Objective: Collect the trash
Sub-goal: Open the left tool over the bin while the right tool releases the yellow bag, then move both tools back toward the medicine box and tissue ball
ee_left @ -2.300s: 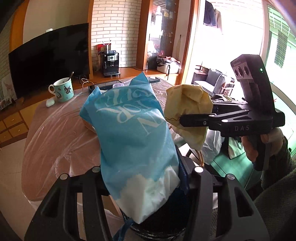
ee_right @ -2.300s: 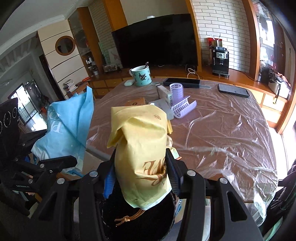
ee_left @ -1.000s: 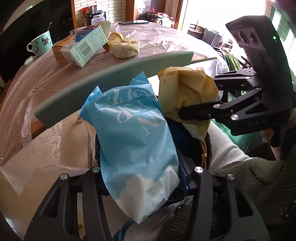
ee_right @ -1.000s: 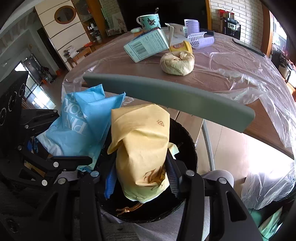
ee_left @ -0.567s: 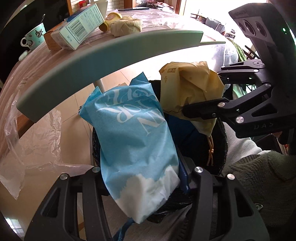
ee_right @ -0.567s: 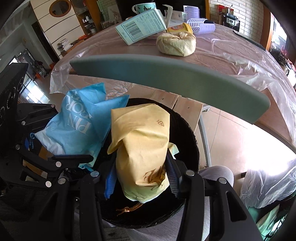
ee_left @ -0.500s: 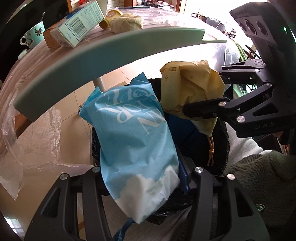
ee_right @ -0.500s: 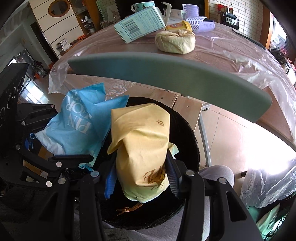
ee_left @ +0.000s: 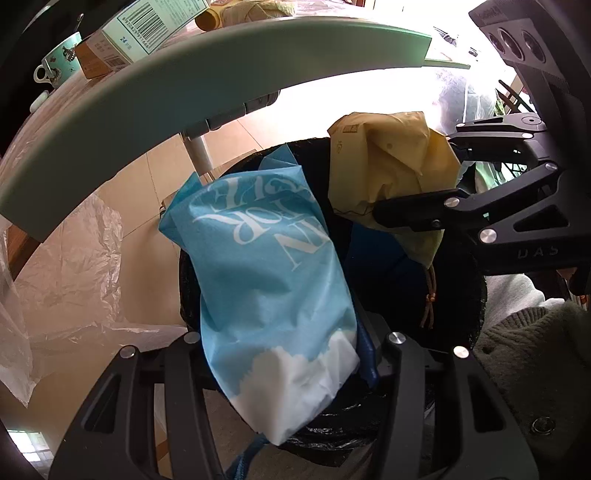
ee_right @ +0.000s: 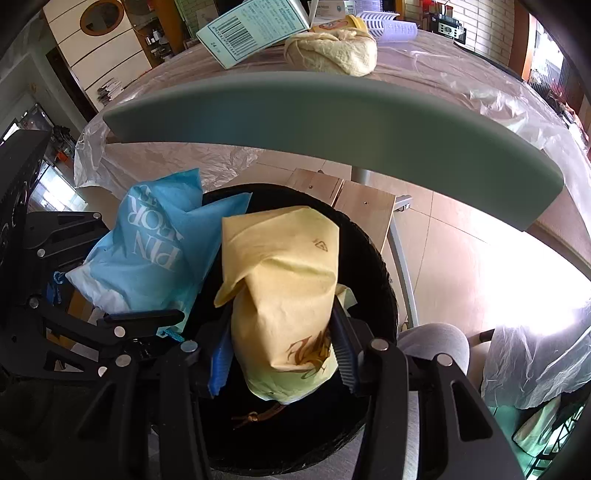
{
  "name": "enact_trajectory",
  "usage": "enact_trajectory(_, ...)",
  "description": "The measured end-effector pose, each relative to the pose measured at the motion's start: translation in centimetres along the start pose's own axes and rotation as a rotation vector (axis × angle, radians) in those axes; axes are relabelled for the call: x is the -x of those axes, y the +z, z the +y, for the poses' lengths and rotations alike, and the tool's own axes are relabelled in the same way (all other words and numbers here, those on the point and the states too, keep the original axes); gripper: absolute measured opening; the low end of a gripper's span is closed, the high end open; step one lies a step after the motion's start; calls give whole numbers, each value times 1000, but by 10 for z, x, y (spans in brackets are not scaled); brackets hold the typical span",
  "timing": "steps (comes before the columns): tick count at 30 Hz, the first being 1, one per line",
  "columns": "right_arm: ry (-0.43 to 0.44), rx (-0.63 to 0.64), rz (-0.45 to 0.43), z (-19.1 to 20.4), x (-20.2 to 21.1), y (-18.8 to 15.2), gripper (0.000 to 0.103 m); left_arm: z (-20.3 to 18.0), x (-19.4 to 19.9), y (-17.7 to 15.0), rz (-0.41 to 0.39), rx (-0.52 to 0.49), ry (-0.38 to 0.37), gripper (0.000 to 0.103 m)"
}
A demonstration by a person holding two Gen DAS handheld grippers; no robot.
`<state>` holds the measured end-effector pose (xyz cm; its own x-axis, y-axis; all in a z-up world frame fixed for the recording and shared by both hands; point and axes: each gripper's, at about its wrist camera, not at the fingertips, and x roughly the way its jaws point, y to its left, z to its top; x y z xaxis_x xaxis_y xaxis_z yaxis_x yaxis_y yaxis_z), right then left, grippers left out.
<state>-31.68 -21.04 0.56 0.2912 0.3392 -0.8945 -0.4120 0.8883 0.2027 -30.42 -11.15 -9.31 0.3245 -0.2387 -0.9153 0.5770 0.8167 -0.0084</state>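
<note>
My left gripper (ee_left: pixel 280 354) is shut on a crumpled blue paper bag (ee_left: pixel 266 266) with white lettering. My right gripper (ee_right: pixel 282 354) is shut on a crumpled yellow paper bag (ee_right: pixel 284 295). Both bags hang over the open mouth of a black bin (ee_right: pixel 376 266) with a black liner, which also shows in the left wrist view (ee_left: pixel 461 317). The blue bag also shows in the right wrist view (ee_right: pixel 155 254), and the yellow bag in the left wrist view (ee_left: pixel 388 177), to its right. The bin's inside is dark.
A grey-green chair back (ee_right: pixel 332 122) arches just above and beyond the bin. Behind it is the plastic-covered table (ee_right: pixel 461 81) with a light-green carton (ee_right: pixel 255 26), a crumpled beige wrapper (ee_right: pixel 332 51) and a mug (ee_left: pixel 59 61). Loose plastic sheet (ee_left: pixel 66 280) hangs at left.
Both grippers have dropped from table height to below the chair back and moved closer over the bin, still holding their bags side by side.
</note>
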Motion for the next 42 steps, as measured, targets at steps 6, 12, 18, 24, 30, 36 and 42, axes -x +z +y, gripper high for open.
enact_trajectory(6, -14, -1, 5, 4, 2, 2, 47, -1, -3, 0, 12, -16, 10, 53)
enact_trajectory(12, -23, -3, 9, 9, 2, 3, 47, 1, -4, 1, 18, 0, 20, 55)
enact_trajectory(18, -37, -8, 6, 6, -2, 2, 57, 14, -7, 2, 19, 31, 14, 71)
enact_trajectory(24, -64, 2, -49, 4, 19, 1, 79, 17, 9, 2, -24, 50, 19, 84)
enact_trajectory(30, -130, 87, -255, 17, 97, 5, 92, 16, 86, 0, -202, 32, -9, 84)
enact_trajectory(36, -153, -13, -605, 9, 151, 35, 99, 33, 168, 22, -604, 122, 172, 102)
enact_trajectory(42, -100, -32, -397, -7, 100, 85, 99, 64, 143, 67, -492, 95, 142, 102)
